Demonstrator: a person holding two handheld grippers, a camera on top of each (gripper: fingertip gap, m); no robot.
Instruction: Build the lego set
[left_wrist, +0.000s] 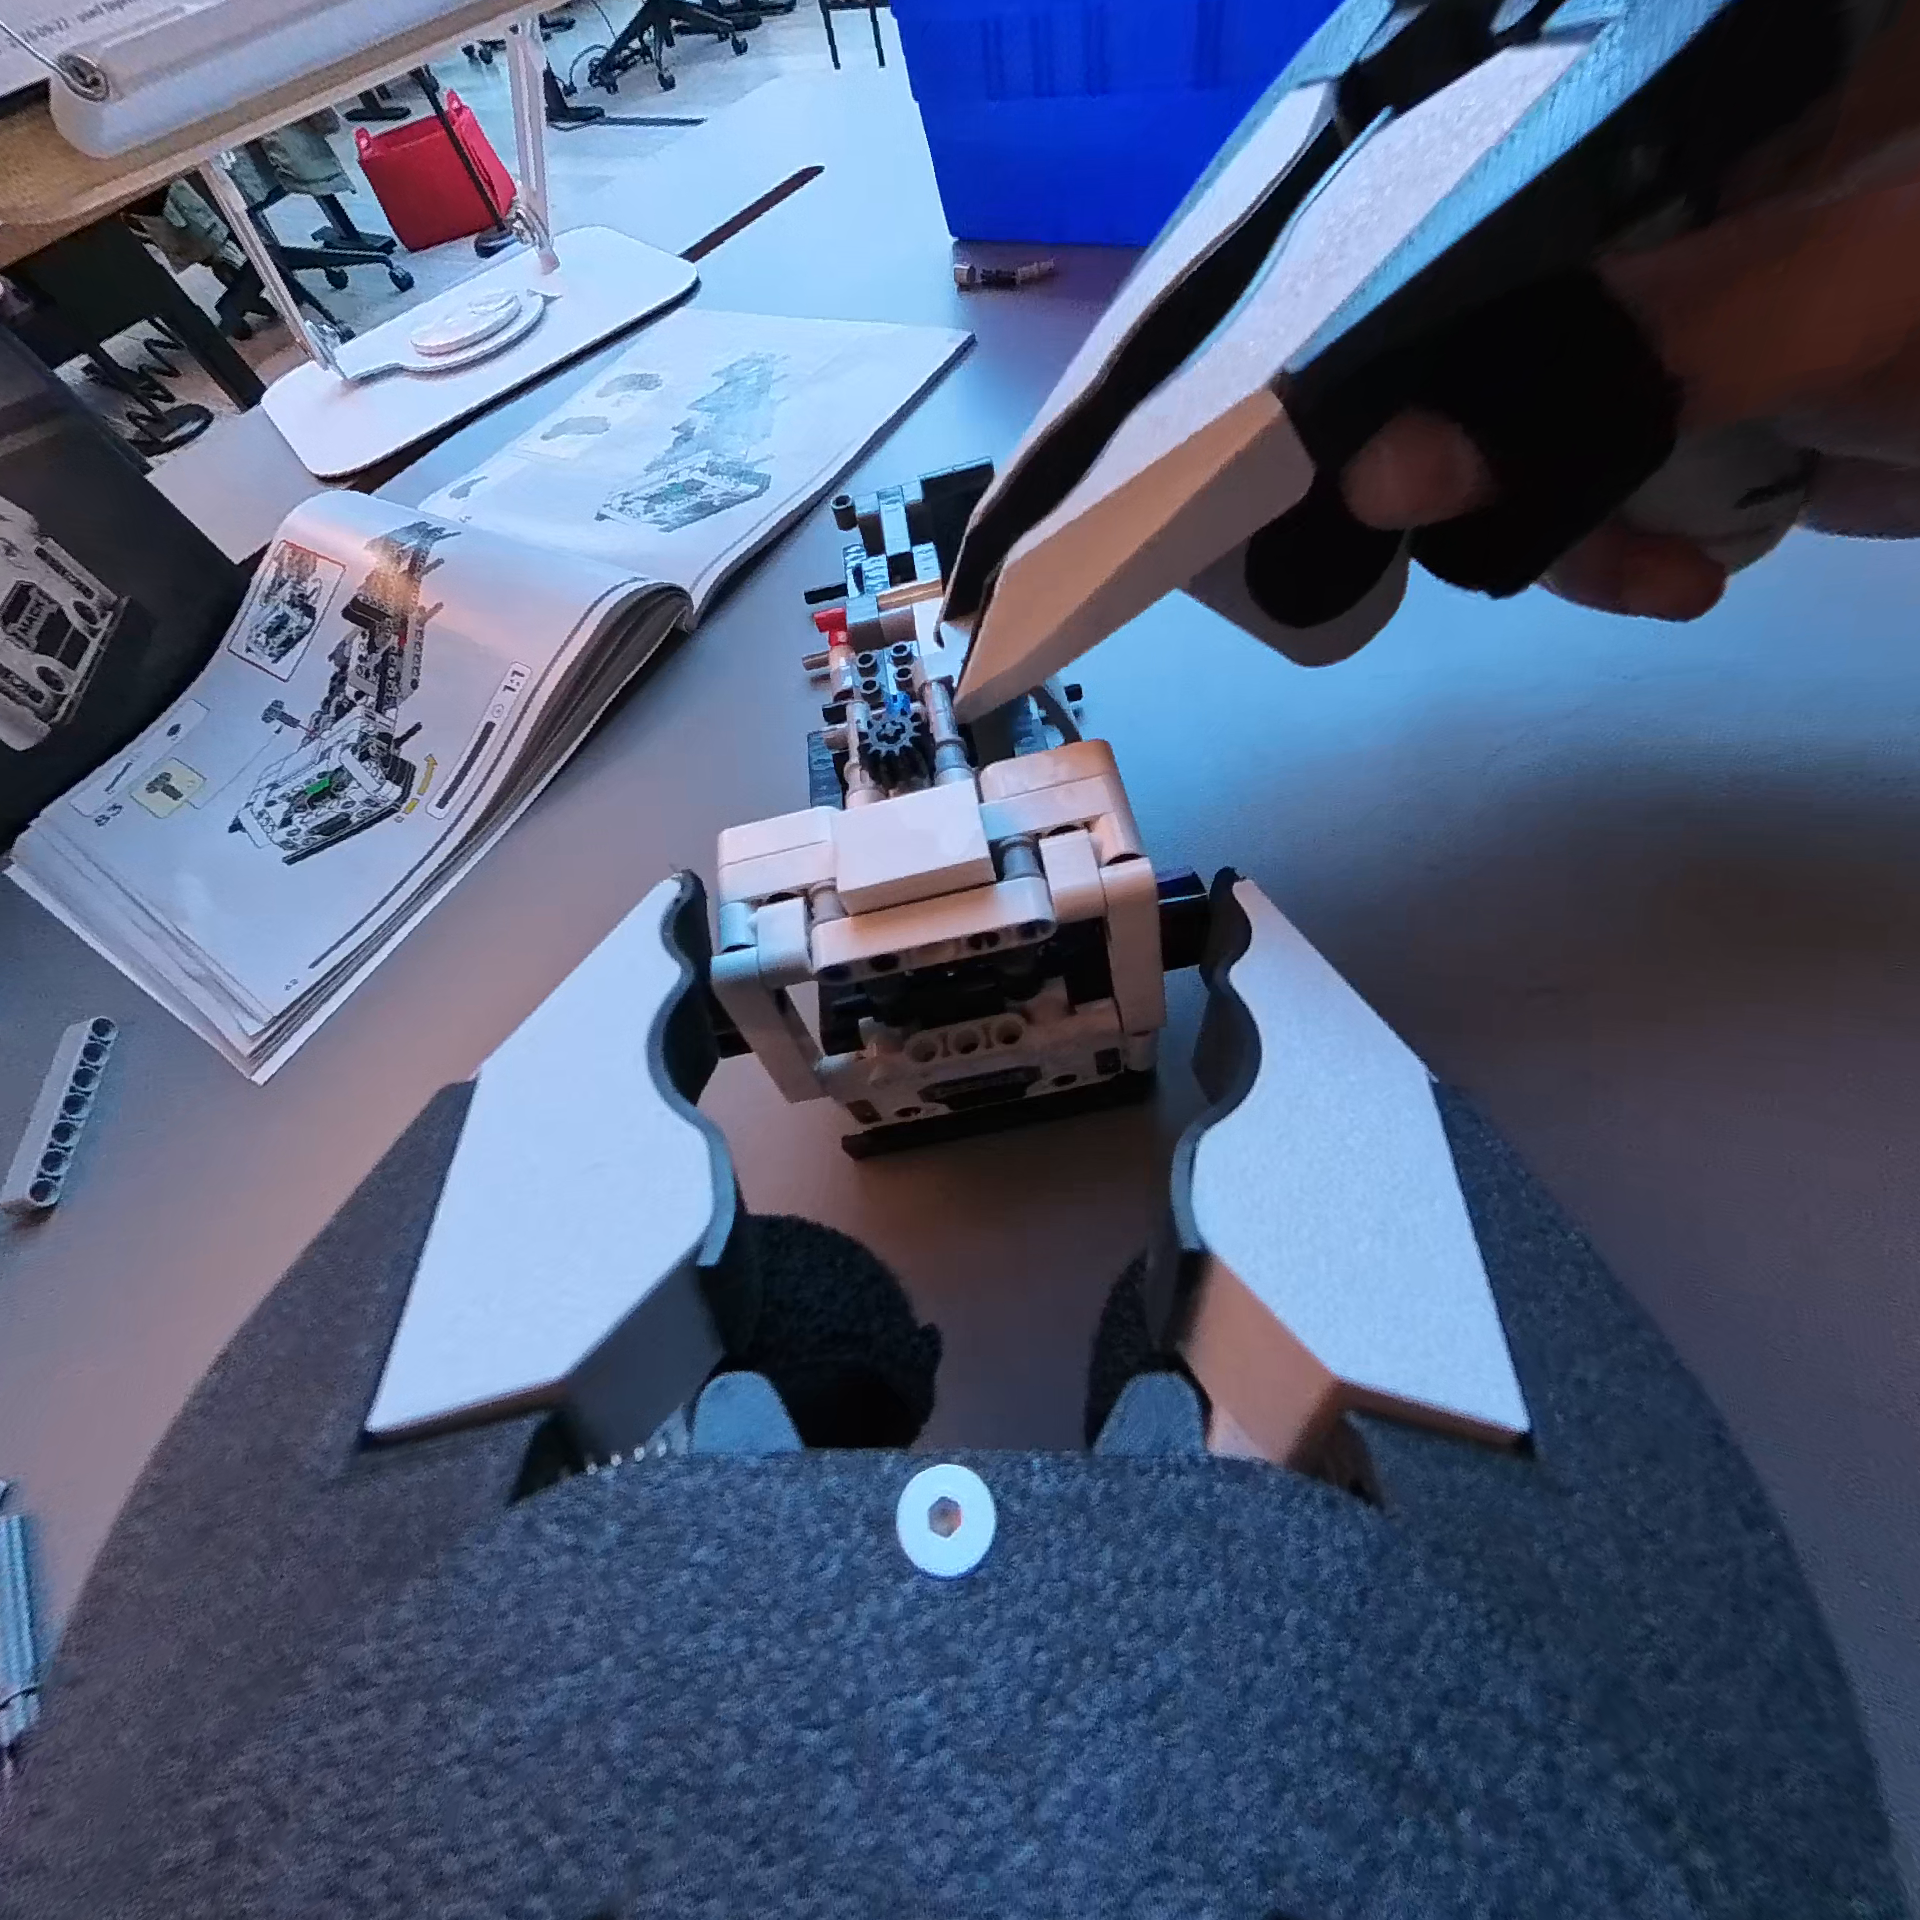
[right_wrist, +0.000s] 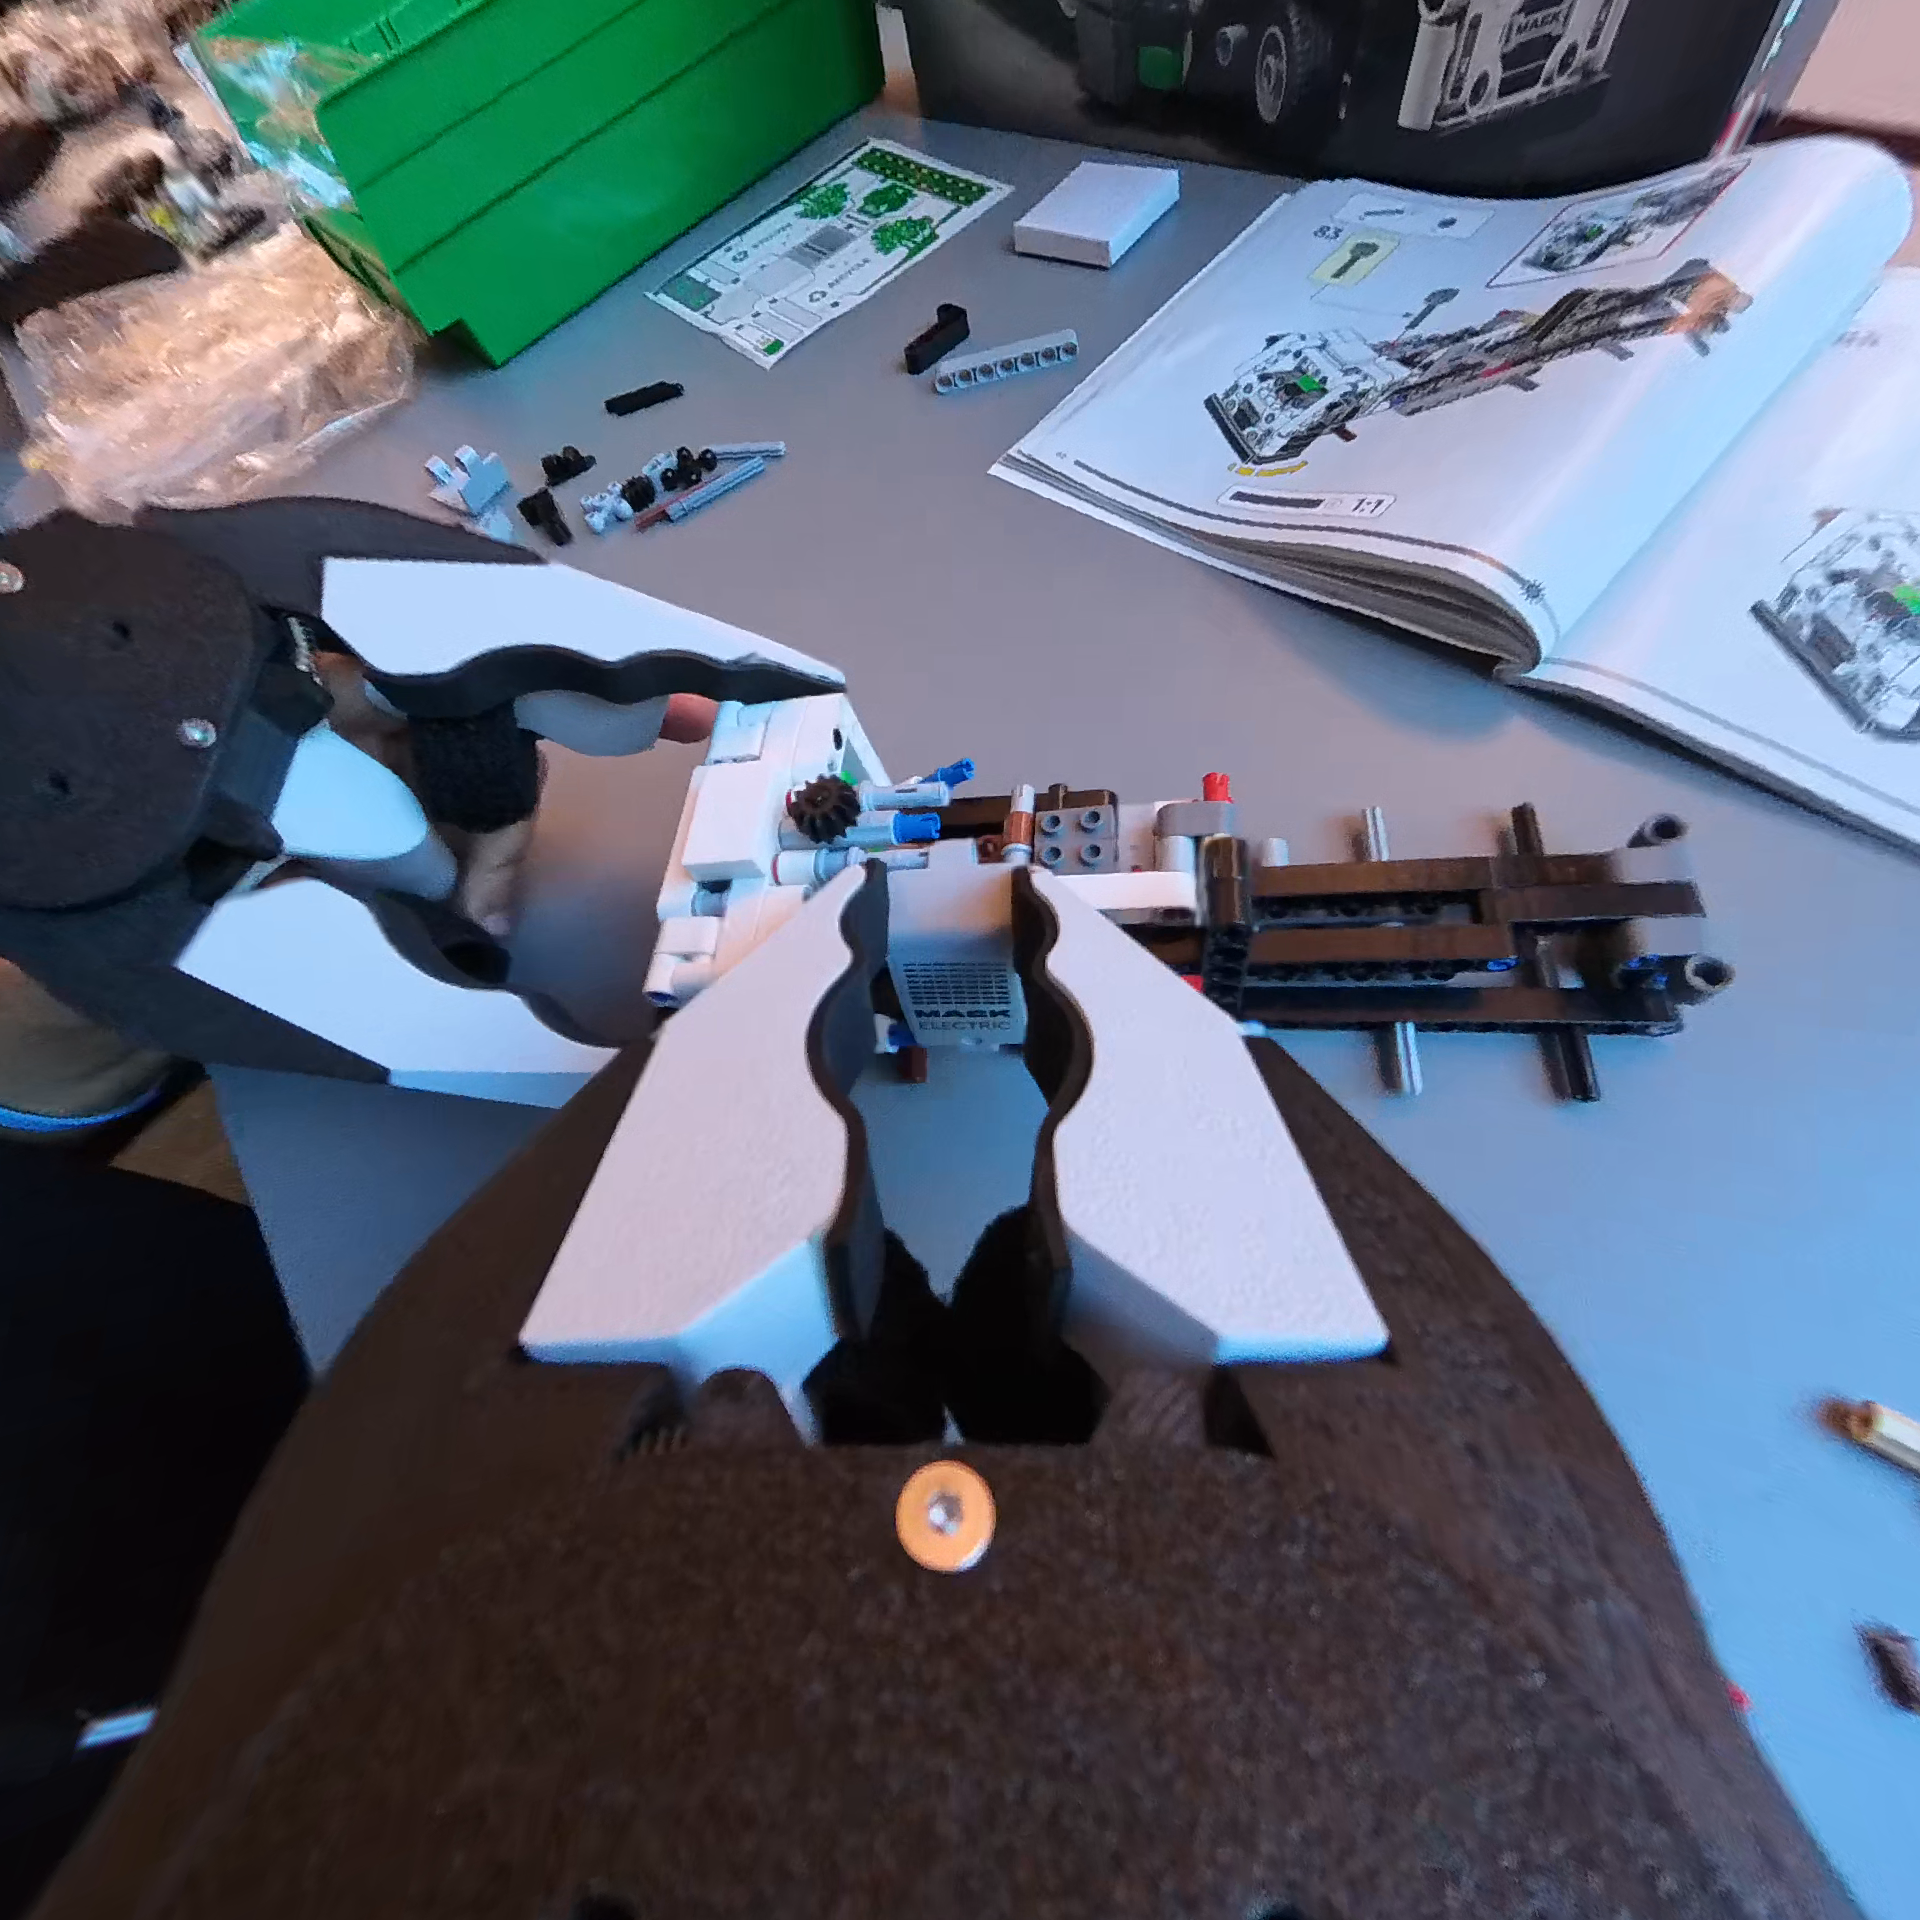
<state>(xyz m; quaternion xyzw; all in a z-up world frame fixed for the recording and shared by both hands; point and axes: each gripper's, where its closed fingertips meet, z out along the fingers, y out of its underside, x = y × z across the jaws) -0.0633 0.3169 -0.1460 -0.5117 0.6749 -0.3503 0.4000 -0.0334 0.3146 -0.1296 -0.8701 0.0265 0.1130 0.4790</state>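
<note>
Both grippers work at the half-built lego truck (right_wrist: 1039, 894), which lies on a grey table (left_wrist: 1507, 935). Spread wide, the left gripper (left_wrist: 940, 914) brackets the white cab end of the model, one finger on each side; whether the pads actually touch the cab cannot be told. In the right wrist view the right gripper (right_wrist: 940, 883) has its fingers drawn close on a white panel piece (right_wrist: 951, 961) at the side of the truck, just behind the cab, and seems to pinch it. The black chassis stretches away from the cab with axles poking out sideways. An open instruction booklet (right_wrist: 1455, 395) lies near the model, and a loose grey beam (right_wrist: 1003, 361) rests beside a small black piece. Farther back sit a sticker sheet (right_wrist: 831, 244), a flat white block (right_wrist: 1096, 208), a green bin (right_wrist: 540, 156) and crumpled clear bags (right_wrist: 197, 343). A scatter of small parts (right_wrist: 613, 483) lies between the bin and the truck. In the left wrist view a blue bin (left_wrist: 1081, 114) stands at the table's far edge, next to a white lamp base (left_wrist: 468, 343); beyond are office chairs and a red container (left_wrist: 431, 171) on the floor.
</note>
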